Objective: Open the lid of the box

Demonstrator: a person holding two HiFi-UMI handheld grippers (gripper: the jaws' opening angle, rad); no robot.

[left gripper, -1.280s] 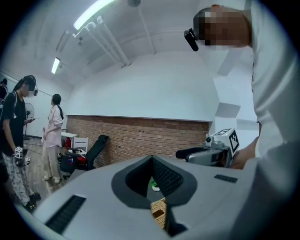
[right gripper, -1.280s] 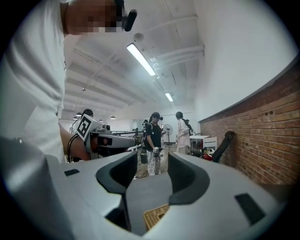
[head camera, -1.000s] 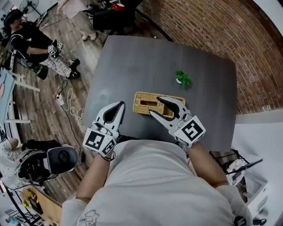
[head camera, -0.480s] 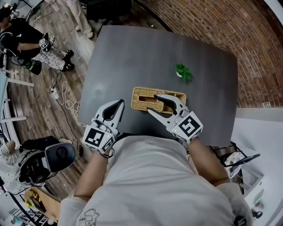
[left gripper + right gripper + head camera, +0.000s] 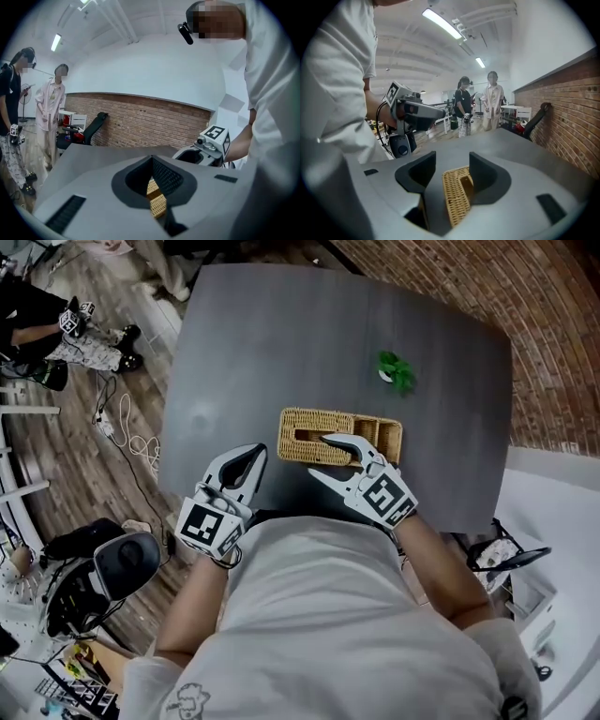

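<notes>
Right hand-held gripper (image 5: 317,455) opening, box (image 5: 300,420) between, crosswise

Right gripper (image 5: 452,166) fingers (image 5: 487,176), just opening, flank the wicker box (image 5: 457,201), seemingly untouched.

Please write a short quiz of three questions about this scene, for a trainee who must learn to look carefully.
1. True or false: the left gripper has its jaws wide apart.
2. What stands on the table beyond the woven box? A) a green plant B) a red cup C) a book
3. Fill in: the wall beside the table is built of ___.
Key: 1 false, they are together; 2 A; 3 brick.
</notes>
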